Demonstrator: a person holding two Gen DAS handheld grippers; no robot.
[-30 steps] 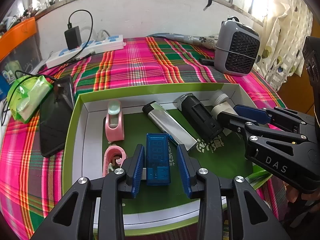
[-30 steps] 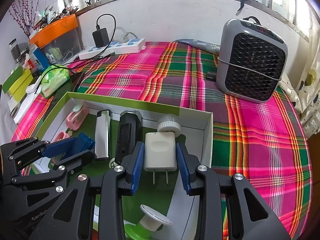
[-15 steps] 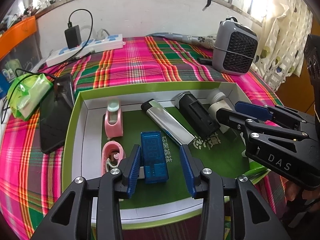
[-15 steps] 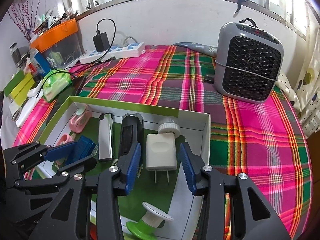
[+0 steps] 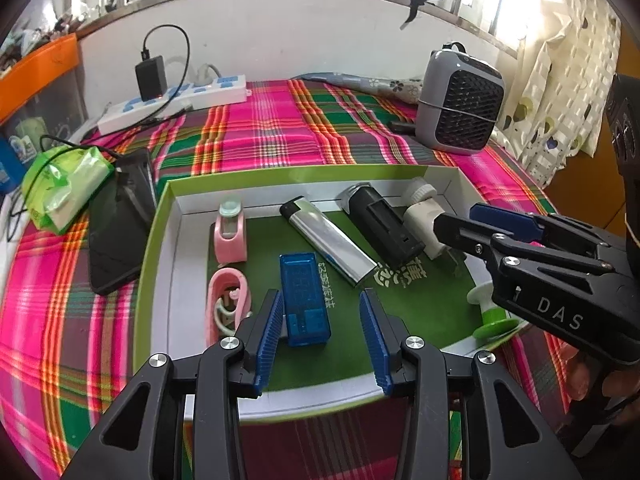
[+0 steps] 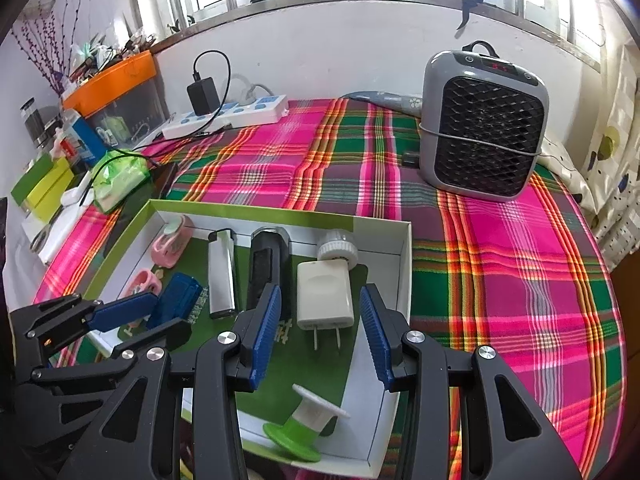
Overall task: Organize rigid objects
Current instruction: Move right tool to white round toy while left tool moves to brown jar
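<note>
While both tongs gape wide — left tongs [image 5: 322, 334] straddle the blue tester [image 5: 304, 298], right tongs [image 6: 320, 334] the white charger [image 6: 325, 295]

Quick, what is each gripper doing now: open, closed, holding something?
Left gripper: open, holding nothing; the blue module lies between its jaws.
Right gripper: open, holding nothing; the white charger lies between its jaws.

Two pink plastic clips [image 5: 230, 232] [image 5: 226, 306], one blue translucent USB tester [image 5: 302, 298], one silver lighter [image 5: 330, 246], one black rectangular case [image 5: 380, 226], one white plug adapter [image 6: 324, 296], one green-and-white spool [image 6: 304, 424].
</note>
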